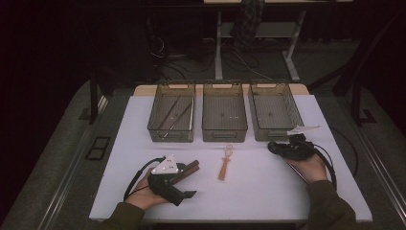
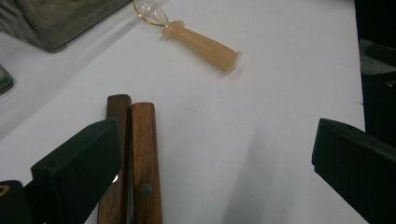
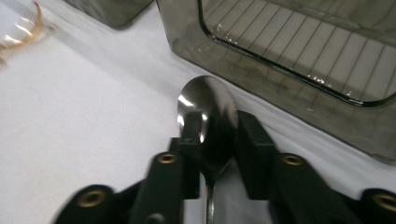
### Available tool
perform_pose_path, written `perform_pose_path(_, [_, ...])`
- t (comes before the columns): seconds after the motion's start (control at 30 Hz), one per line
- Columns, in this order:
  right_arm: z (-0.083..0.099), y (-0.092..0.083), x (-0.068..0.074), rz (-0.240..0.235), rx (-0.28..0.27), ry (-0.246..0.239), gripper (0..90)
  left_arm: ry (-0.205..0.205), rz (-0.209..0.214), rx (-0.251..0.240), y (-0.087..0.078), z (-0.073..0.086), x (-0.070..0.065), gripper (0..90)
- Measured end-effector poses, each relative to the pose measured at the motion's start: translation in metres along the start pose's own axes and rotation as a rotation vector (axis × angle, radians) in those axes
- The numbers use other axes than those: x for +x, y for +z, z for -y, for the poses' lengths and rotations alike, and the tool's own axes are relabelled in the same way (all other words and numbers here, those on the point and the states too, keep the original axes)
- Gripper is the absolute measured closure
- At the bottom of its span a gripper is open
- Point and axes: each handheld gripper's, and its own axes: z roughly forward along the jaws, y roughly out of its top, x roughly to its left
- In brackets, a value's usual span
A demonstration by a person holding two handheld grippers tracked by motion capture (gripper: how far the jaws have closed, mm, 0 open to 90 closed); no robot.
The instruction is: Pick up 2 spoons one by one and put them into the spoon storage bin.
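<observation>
My right gripper (image 3: pixel 218 122) is shut on a metal spoon (image 3: pixel 210 105), its pads on either side of the bowl's narrow end. The bowl points at the wall of the right-hand bin (image 3: pixel 299 70). In the high view this gripper (image 1: pixel 275 147) lies low on the white table (image 1: pixel 268 191), just in front of that bin (image 1: pixel 275 112). My left gripper (image 2: pixel 215 172) stands open with its jaws wide apart. Two wooden handles (image 2: pixel 144 154) lie side by side on the table between them, close against the left jaw. The high view has the left gripper (image 1: pixel 189 181) at the front left, beside the handles (image 1: pixel 187 169).
An amber utensil with a clear tip (image 1: pixel 224 163) (image 2: pixel 201 44) lies mid-table between the two grippers. Three smoky clear bins stand in a row at the back: the left one (image 1: pixel 171 115) holds long thin utensils, the middle one (image 1: pixel 224 115) looks bare.
</observation>
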Motion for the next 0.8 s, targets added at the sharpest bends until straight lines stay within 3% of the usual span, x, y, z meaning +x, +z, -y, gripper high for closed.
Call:
perform_pose_path(0.13, [-0.0007, -0.0036, -0.0002, -0.020, -0.017, -0.002, 83.2, 0.000, -0.001, -0.001, -0.0001, 0.0000, 0.0001, 0.0])
perform_pose_path(0.47, [-0.0024, -0.0053, 0.0055, -0.044, 0.009, -0.055, 86.9, 0.002, 0.001, 0.000, -0.0003, -0.0001, -0.0002, 0.0])
perform_pose_path(0.8, [-0.0034, -0.0065, 0.0064, -0.045, 0.013, -0.064, 87.6, 0.004, 0.001, -0.002, -0.0009, -0.0001, -0.0001, 0.0])
